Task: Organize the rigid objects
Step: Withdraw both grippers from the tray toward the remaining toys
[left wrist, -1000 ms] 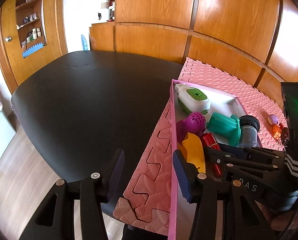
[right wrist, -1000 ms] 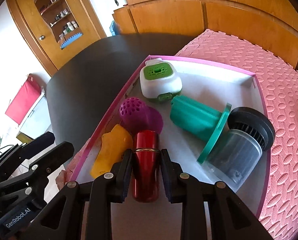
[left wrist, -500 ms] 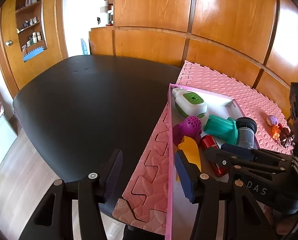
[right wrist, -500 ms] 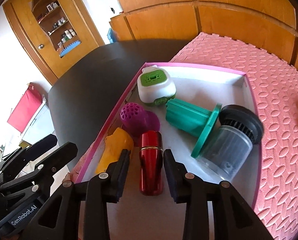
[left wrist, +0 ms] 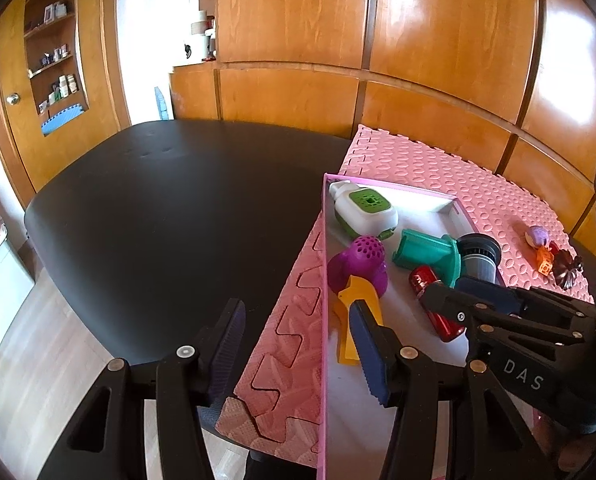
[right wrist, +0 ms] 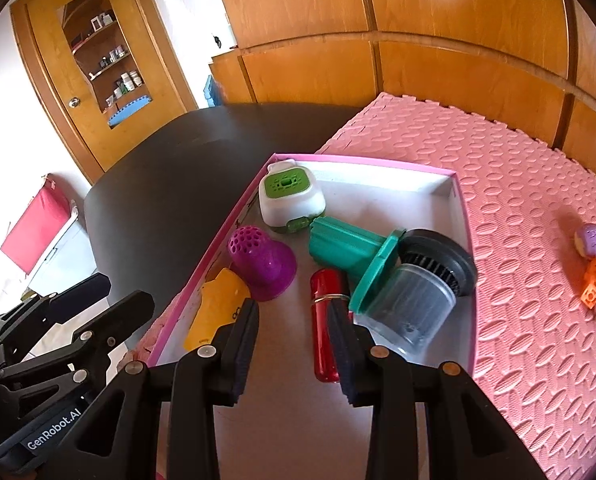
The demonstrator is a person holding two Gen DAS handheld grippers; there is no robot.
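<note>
- Red cylinder (right wrist: 326, 320) lies inside the pink box (right wrist: 464, 216), beside the teal flanged piece (right wrist: 350, 248).
- Right gripper (right wrist: 293, 340) spread, empty; its right finger (right wrist: 344, 344) overlaps the cylinder.
- Left gripper (left wrist: 298, 344) spread, straddling the box's near wall, empty.

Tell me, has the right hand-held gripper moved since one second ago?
Yes. The right hand-held gripper let go of the red cylinder and drew back from the box's far wall.

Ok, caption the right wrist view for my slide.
Open right gripper over the pink tray, red cylinder lying released beside its finger.
</note>
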